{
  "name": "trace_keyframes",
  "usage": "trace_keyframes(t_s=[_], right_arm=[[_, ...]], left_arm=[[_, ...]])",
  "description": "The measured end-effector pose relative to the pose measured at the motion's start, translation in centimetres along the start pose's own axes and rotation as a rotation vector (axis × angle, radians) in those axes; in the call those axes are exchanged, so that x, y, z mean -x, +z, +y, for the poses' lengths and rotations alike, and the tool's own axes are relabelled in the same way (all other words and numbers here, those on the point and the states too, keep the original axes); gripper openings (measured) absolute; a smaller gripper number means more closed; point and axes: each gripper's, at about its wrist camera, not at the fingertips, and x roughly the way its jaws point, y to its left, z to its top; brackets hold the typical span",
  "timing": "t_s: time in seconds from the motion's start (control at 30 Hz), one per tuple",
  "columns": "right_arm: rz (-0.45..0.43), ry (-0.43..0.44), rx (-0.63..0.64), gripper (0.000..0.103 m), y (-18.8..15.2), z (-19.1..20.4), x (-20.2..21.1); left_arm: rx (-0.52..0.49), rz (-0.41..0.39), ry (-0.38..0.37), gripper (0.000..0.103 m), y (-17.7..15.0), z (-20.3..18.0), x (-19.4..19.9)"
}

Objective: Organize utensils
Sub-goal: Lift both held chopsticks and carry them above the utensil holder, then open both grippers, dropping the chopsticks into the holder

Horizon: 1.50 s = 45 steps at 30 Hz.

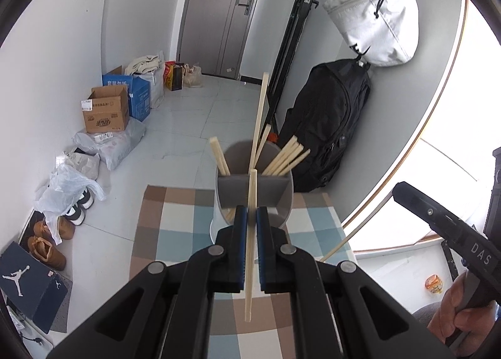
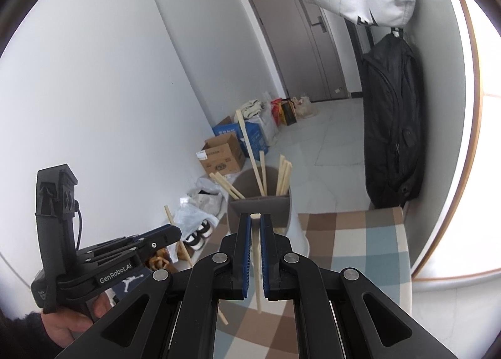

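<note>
A grey divided utensil holder point(image 1: 254, 199) stands on a checked cloth point(image 1: 175, 218). Several pale wooden chopsticks point(image 1: 286, 157) stick up out of it. My left gripper point(image 1: 251, 212) is shut on one chopstick point(image 1: 250, 252), held upright just in front of the holder. In the right wrist view the holder point(image 2: 260, 205) is right ahead. My right gripper point(image 2: 256, 218) is shut on another chopstick point(image 2: 256, 265), upright, its top at the holder's front wall. The left gripper also shows at the left point(image 2: 162, 233), with its chopstick point(image 2: 178, 233).
The cloth covers a small table point(image 2: 369, 249) that ends just beyond the holder. A black backpack point(image 1: 332, 121) and white bag point(image 1: 375, 14) hang at the right wall. Boxes point(image 1: 106, 111), bags and shoes point(image 1: 50, 243) line the floor on the left.
</note>
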Motion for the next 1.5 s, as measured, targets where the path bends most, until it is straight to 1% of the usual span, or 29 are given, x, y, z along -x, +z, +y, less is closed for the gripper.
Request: trace_keyframes(t_s=[0.13, 0.23, 0.3, 0.47, 0.53, 0.63, 0.77, 0.93, 1.13, 1.37, 1.43, 1.5], right_arm=[[-0.020, 0.001, 0.018, 0.005, 2.9, 0.9, 0.6], [-0.027, 0.016, -0.001, 0.005, 5.5, 1.1, 0.8], [-0.029, 0.011, -0.011, 0.005, 6.9, 1.1, 0.6], [-0.064, -0.004, -0.005, 0.005, 10.3, 1.1, 0.4], [-0.078, -0.013, 0.004, 0.005, 11.8, 1.2, 0.0], [-0.091, -0.020, 0.017, 0.005, 13.6, 1.3, -0.8], [-0.106, -0.026, 0.039, 0.005, 15.1, 1.5, -1.9], [-0.112, -0.034, 0.079, 0.005, 16.0, 1.7, -3.7], [-0.087, -0.039, 0.090, 0.005, 15.9, 1.0, -6.3], [-0.034, -0.039, 0.098, 0.005, 14.1, 0.3, -9.5], [-0.015, -0.033, 0.107, 0.005, 13.5, 0.3, -10.3], [-0.005, -0.029, 0.120, 0.005, 13.0, 0.5, -10.7]], left_arm=[[0.006, -0.025, -0.013, 0.002, 2.7, -0.4, 1.3], [0.012, -0.027, -0.016, 0.002, 4.7, -0.4, 1.7], [0.009, -0.039, -0.016, 0.002, 5.8, -0.5, 1.8], [-0.001, -0.089, -0.007, 0.002, 8.5, -0.5, 2.1], [-0.004, -0.106, -0.004, 0.002, 9.8, -0.5, 1.9], [-0.009, -0.107, -0.001, 0.002, 11.2, -0.2, 0.8], [-0.012, -0.114, 0.005, 0.002, 11.8, 0.3, -0.3], [-0.009, -0.110, 0.000, 0.002, 12.5, 1.0, -1.9], [-0.027, -0.083, -0.002, 0.002, 12.1, 1.4, -4.5], [-0.035, -0.097, 0.010, 0.002, 11.1, 2.2, -6.6], [-0.029, -0.090, -0.011, 0.002, 10.5, 2.6, -7.0], [-0.035, -0.088, -0.017, 0.002, 10.4, 2.6, -7.2]])
